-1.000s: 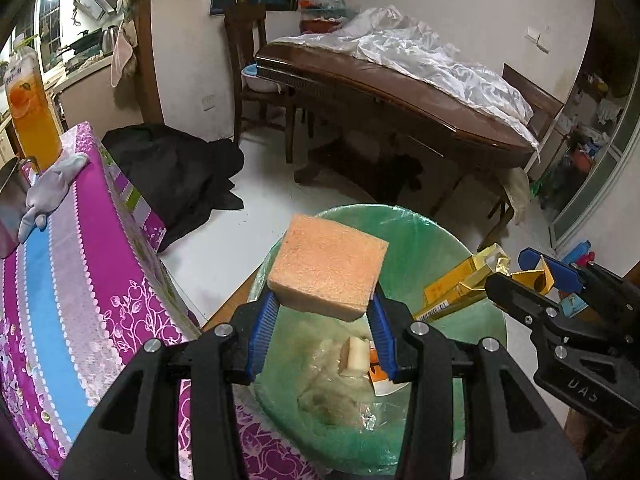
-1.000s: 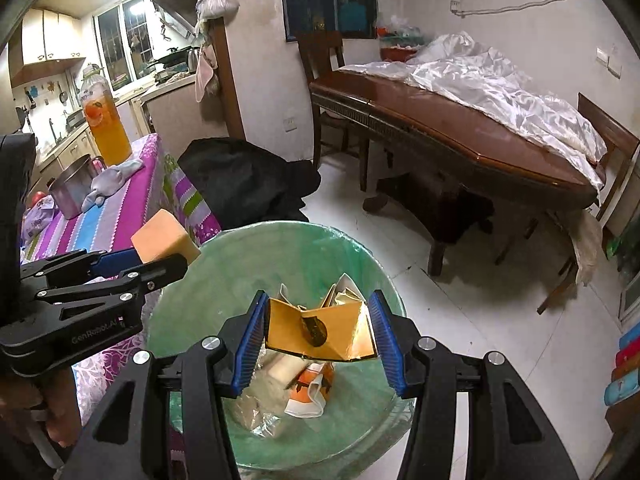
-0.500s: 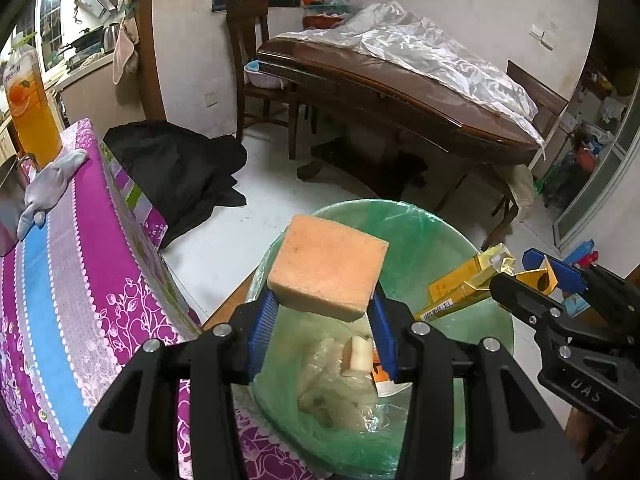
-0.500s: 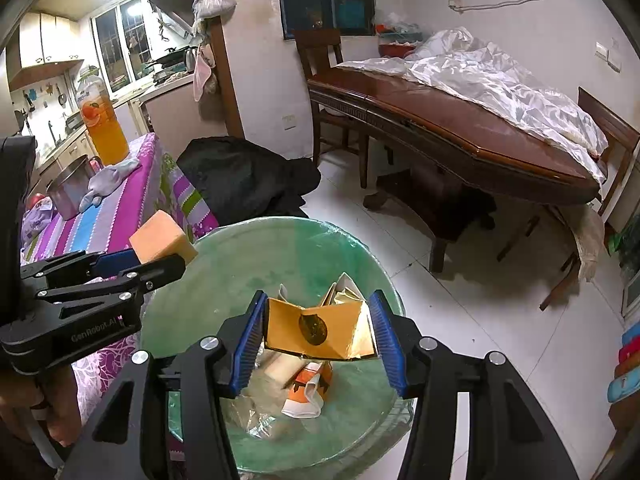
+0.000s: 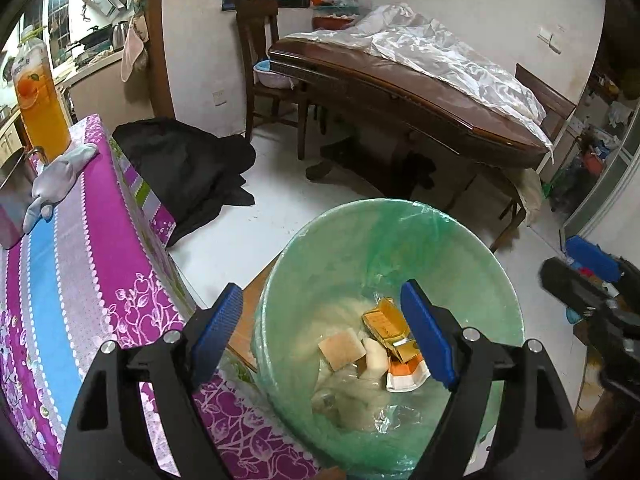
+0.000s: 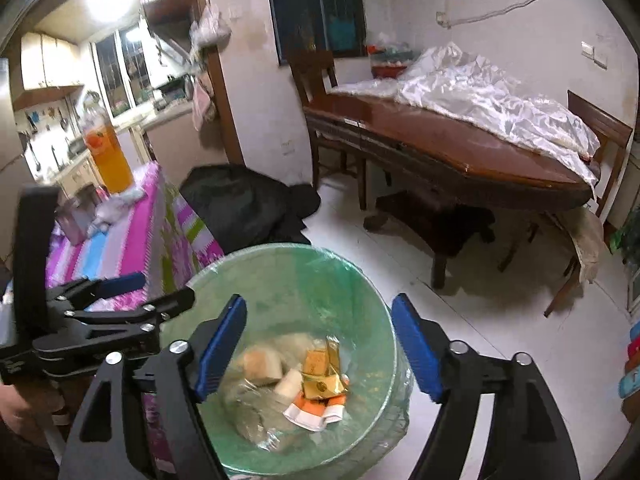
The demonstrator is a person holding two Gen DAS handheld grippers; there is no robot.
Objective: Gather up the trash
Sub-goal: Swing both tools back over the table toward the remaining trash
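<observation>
Now | bin [image 5: 472, 240] bottom trash blurred | right gripper [image 5: 576, 276] cut off

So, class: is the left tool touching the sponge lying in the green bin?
Apart. The left wrist view shows the left tool with its jaws opening and nothing between them, while the sponge lies far below on the trash inside the bin.

One round green-lined plastic trash bin [image 5: 460, 240]; inside, one tan square sponge [image 5: 342, 349], one crumpled gold foil carton [image 5: 386, 326], one orange-and-white paper wrapper [image 5: 406, 376]
</observation>
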